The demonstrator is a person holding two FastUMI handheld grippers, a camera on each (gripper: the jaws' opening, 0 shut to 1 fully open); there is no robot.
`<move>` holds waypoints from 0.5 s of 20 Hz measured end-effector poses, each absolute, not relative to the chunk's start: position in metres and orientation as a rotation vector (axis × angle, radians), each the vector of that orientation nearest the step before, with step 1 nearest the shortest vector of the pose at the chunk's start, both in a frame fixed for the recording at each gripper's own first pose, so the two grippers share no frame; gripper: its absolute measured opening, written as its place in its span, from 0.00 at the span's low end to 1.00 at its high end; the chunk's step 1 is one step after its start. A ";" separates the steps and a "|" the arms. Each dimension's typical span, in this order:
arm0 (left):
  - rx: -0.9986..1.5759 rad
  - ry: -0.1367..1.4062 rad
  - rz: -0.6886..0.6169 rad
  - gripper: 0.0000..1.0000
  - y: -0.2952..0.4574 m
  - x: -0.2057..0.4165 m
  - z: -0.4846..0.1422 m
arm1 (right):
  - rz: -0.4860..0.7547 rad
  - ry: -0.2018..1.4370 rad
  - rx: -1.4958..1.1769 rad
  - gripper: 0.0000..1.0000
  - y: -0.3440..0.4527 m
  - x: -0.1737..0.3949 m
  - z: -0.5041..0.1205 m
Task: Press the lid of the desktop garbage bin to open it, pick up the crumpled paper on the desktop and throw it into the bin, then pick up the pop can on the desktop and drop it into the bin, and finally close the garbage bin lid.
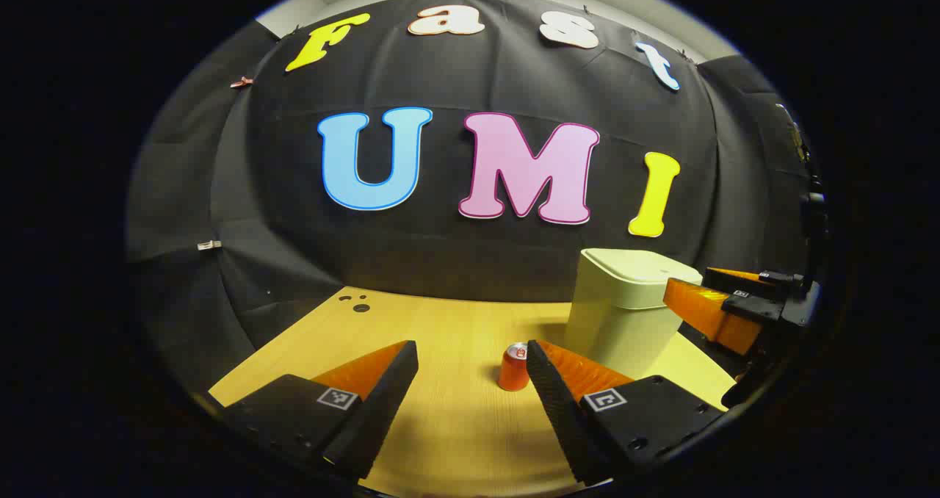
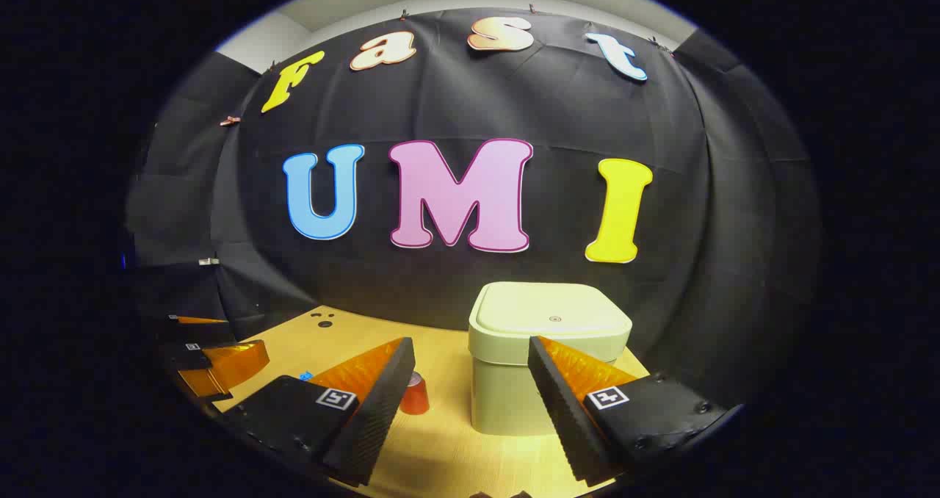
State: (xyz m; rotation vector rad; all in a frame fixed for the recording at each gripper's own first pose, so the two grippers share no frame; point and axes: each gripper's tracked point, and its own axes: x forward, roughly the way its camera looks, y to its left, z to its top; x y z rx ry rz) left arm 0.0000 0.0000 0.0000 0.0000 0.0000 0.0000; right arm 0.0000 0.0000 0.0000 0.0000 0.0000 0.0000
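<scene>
Wooden desktop holds an upright pop can beside the closed bin; both grippers' jaws apart.

Both tongs, left tongs and right tongs, have black screwed bodies bearing square coded markers and ribbed wedge fingers.

My left gripper hangs low over the near part of the table with its two ribbed, wedge-shaped fingers spread wide apart and nothing between them. My right gripper is held level beside it, to the right, its fingers parted just as widely and gripping nothing. In the left gripper view the right gripper shows at the far right edge, pointing inward to the left.
</scene>
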 end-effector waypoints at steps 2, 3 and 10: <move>0.002 -0.006 -0.007 0.96 -0.001 0.001 0.000 | -0.005 -0.001 0.000 0.98 0.000 -0.005 0.000; 0.010 -0.004 -0.001 0.96 0.001 0.003 0.000 | -0.003 0.004 -0.001 0.98 0.002 -0.007 -0.002; 0.015 0.015 -0.021 0.96 -0.001 0.000 -0.012 | -0.019 0.046 -0.006 0.98 0.000 -0.013 -0.013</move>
